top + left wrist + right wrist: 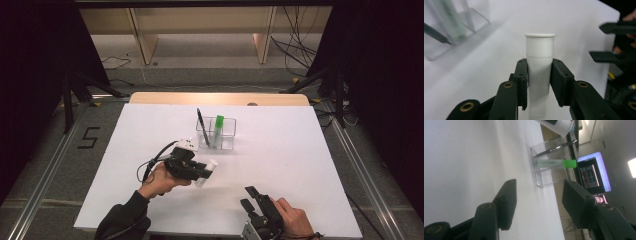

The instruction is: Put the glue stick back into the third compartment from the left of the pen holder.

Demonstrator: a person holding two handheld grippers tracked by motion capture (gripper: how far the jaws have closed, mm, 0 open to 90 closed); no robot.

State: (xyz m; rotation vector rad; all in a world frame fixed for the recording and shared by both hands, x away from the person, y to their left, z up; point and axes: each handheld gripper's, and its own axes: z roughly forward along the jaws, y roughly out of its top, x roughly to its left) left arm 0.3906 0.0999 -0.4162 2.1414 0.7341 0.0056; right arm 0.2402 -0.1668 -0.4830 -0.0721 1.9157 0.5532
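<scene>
A two-compartment holder (222, 133) stands on the worktop (280, 165) a little behind its middle, nearer the far edge than the near one. A pen (202, 127) leans in its left compartment and a marker (217, 129) stands in it just to the pen's right. Nearer than the holder and to its left, the left gripper (206, 172) sits above the worktop with a tube (207, 172) between its jaws. The right gripper (248, 196) lies at the near edge, right of the middle, well apart from the holder.
</scene>
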